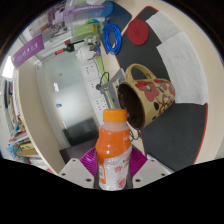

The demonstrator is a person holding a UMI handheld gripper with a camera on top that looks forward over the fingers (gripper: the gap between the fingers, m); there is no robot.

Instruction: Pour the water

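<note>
My gripper (112, 170) is shut on an orange drink bottle (113, 150) with an orange cap and a white label; both magenta pads (88, 160) press its sides. The bottle and the whole scene appear tilted. Just beyond the bottle's cap is a brown mug (148, 95) with a dotted pattern and a handle, its dark opening facing the bottle's top. The mug stands on a dark round mat (185, 110). No liquid stream is visible between bottle and mug.
A red round disc (137, 33) lies past the mug on the dark mat. A blue cable coil (113, 38) and desk clutter sit further off. A pale floor and a glass partition (75, 85) fill the space beside the mug.
</note>
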